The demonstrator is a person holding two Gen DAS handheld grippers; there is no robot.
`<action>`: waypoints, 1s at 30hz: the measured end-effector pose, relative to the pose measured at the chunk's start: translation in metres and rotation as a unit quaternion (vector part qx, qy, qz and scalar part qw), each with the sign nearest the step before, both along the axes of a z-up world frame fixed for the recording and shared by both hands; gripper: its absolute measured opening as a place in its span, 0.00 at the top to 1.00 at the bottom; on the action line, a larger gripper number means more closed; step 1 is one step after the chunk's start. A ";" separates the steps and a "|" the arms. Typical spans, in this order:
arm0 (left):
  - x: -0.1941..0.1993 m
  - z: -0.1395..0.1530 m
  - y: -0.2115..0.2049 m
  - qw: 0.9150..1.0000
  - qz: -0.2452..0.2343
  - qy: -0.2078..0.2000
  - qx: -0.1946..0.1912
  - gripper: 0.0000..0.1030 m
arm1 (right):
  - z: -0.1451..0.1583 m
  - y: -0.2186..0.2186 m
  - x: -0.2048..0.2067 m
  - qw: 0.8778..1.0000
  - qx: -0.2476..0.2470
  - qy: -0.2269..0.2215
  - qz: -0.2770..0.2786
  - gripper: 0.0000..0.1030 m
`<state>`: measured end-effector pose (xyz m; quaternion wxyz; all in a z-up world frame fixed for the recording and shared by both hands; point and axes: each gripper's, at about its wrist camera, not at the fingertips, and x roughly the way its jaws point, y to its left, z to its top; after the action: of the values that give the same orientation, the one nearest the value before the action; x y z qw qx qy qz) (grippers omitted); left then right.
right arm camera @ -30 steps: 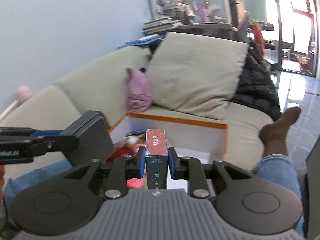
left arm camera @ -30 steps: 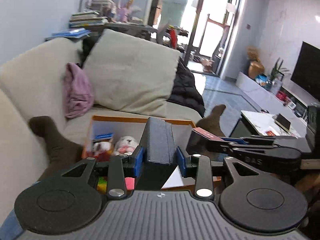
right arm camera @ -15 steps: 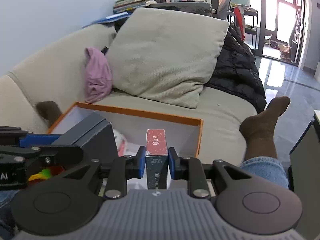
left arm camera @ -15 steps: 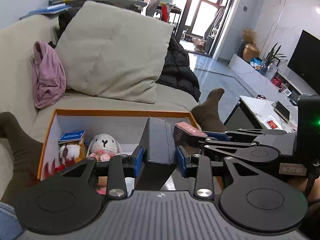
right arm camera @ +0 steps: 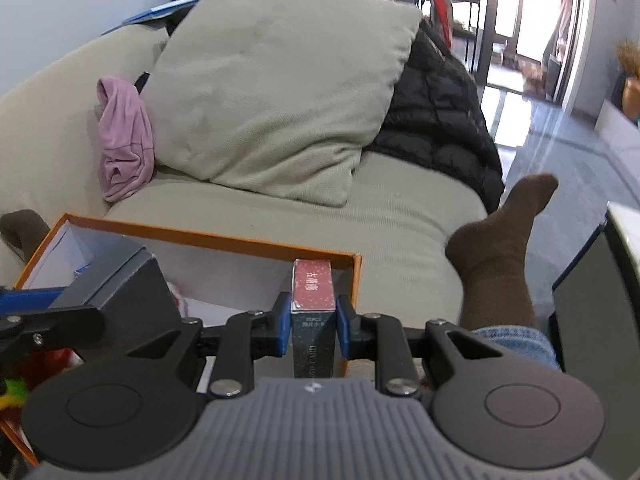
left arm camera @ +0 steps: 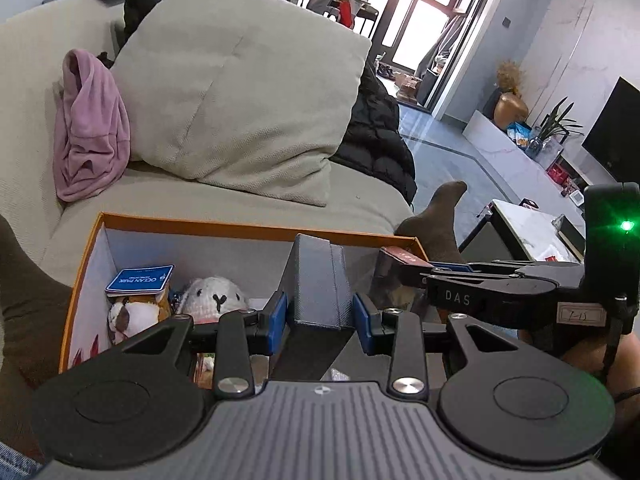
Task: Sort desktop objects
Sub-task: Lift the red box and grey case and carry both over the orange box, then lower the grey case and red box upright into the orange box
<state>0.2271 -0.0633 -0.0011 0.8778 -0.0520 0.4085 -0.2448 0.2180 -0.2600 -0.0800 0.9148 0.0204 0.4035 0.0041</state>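
Observation:
My left gripper [left arm camera: 320, 316] is shut on a dark grey box [left arm camera: 318, 284], held over the orange-rimmed storage box [left arm camera: 248, 226] on the sofa. Inside that box lie a blue card pack [left arm camera: 140, 279], a brown-and-white plush [left arm camera: 134, 314] and a white plush rabbit [left arm camera: 212, 294]. My right gripper [right arm camera: 313, 326] is shut on a slim card box with a red speckled top [right arm camera: 313, 288], held above the storage box's right corner [right arm camera: 354, 258]. The grey box [right arm camera: 120, 284] in the left gripper also shows at the left of the right wrist view.
A large beige cushion [left arm camera: 240, 92], a pink cloth [left arm camera: 90, 128] and a black jacket [left arm camera: 376, 136] lie on the sofa behind the box. A person's socked foot [right arm camera: 500, 232] rests to the right. A low table [left arm camera: 532, 236] stands at the far right.
Both grippers have come forward and down toward the storage box, which now fills more of each view with its contents showing. Each keeps hold of its box.

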 end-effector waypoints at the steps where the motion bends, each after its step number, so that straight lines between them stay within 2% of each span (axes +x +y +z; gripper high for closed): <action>1: 0.001 -0.001 0.000 1.000 -0.001 0.001 0.000 0.60 | -0.001 0.002 0.000 1.000 -0.003 0.003 -0.001 0.76; 11: 0.006 -0.007 0.005 1.000 0.004 0.016 -0.016 0.60 | -0.019 0.017 0.006 1.000 -0.024 0.005 0.001 0.76; 16: 0.006 -0.013 -0.003 0.999 -0.002 0.029 -0.017 0.60 | -0.019 0.014 -0.003 1.000 -0.008 0.023 0.012 0.76; 24: 0.010 -0.028 -0.022 0.998 -0.014 0.061 -0.023 0.60 | -0.009 0.012 -0.012 0.997 -0.024 0.043 0.064 0.73; 26: 0.012 -0.034 -0.027 0.996 -0.017 0.077 -0.027 0.60 | -0.008 0.008 -0.013 0.995 -0.027 0.050 0.076 0.76; 30: 0.012 -0.047 -0.034 0.995 -0.019 0.095 -0.023 0.60 | 0.002 -0.001 -0.018 0.993 -0.008 0.061 0.100 0.77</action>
<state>0.2391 -0.0970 -0.0484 0.8289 -0.0874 0.4849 -0.2647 0.1999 -0.2611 -0.0784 0.8837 -0.0272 0.4584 0.0910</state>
